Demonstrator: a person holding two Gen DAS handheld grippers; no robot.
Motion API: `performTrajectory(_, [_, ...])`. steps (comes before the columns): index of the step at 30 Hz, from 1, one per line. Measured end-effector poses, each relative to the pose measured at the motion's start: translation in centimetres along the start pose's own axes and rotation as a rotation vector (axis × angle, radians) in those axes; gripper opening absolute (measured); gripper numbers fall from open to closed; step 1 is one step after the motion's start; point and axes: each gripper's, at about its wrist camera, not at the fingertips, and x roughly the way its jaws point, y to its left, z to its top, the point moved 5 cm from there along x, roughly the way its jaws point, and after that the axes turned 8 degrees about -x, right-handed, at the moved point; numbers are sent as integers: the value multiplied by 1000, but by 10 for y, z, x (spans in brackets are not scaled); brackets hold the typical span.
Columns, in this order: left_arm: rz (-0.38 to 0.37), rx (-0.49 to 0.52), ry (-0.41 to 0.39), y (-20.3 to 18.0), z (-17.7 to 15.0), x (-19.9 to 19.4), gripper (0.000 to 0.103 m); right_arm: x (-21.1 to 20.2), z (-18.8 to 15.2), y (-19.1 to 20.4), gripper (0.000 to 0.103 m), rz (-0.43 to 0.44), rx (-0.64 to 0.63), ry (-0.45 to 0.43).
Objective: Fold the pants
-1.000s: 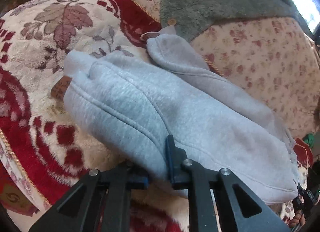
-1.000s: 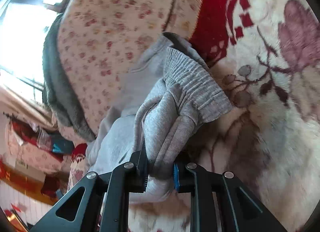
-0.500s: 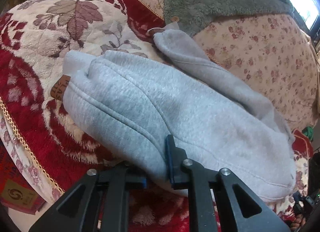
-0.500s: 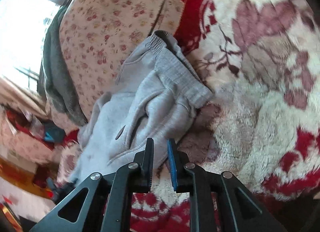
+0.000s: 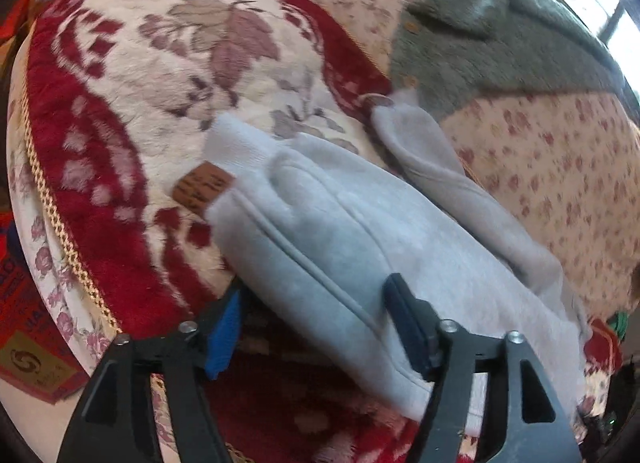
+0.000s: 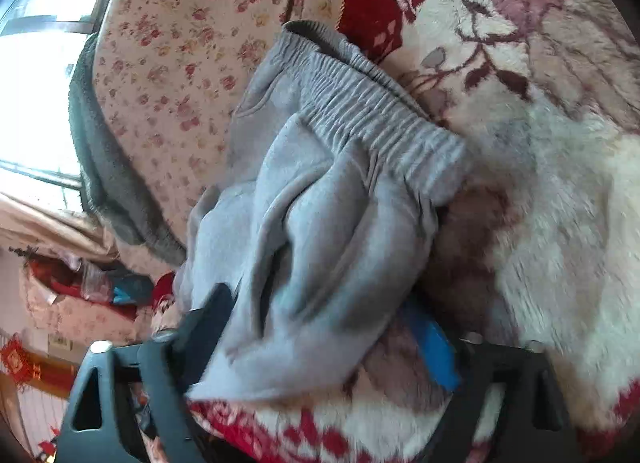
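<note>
The light grey sweatpants (image 5: pixel 352 247) lie folded lengthwise on a red and cream floral blanket (image 5: pixel 132 111). A brown label (image 5: pixel 202 188) shows at the cuff end. My left gripper (image 5: pixel 316 327) is open, its jaws wide apart on either side of the pants' near folded edge. In the right wrist view the ribbed waistband (image 6: pixel 372 115) lies at the far end of the bunched pants (image 6: pixel 320 247). My right gripper (image 6: pixel 324 335) is open, its jaws spread on either side of the near edge of the cloth.
A grey fleece jacket (image 5: pixel 500 51) lies at the back on a pink flowered cover (image 5: pixel 560 167). The blanket's gold-trimmed edge (image 5: pixel 52 207) drops off at the left. A bright window (image 6: pixel 36 63) and room clutter (image 6: pixel 80 279) show beyond the bed.
Both grippers have opened wide and let go of the pants. The right gripper came off the cloth half a second ago; now its jaws stand around the near edge.
</note>
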Motion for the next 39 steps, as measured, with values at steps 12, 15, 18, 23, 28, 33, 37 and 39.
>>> performTrajectory(12, [-53, 28, 26, -13, 24, 24, 16, -24, -13, 25, 15, -30, -175, -2])
performTrajectory(15, [-78, 106, -8, -31, 30, 14, 14, -30, -21, 31, 15, -28, -200, 10])
performTrajectory(18, [-76, 142, -38, -32, 37, 8, 14, -32, -32, 31, 15, -31, -208, 31])
performTrajectory(23, [3, 99, 30, -8, 30, 30, 21, -23, -37, 14, 17, -82, -169, 57])
performTrajectory(28, [18, 49, -3, 6, 28, 16, 76, -28, -29, 17, 52, -230, -242, 61])
performTrajectory(33, [25, 41, -51, 5, 37, -12, 79, -61, -8, 36, 71, -333, -355, -24])
performTrajectory(37, [-27, 90, -59, -23, 39, -24, 85, -69, 7, 70, 83, -272, -475, -63])
performTrajectory(39, [-65, 93, -47, -39, 39, -23, 89, -64, 13, 91, 91, -262, -559, -74])
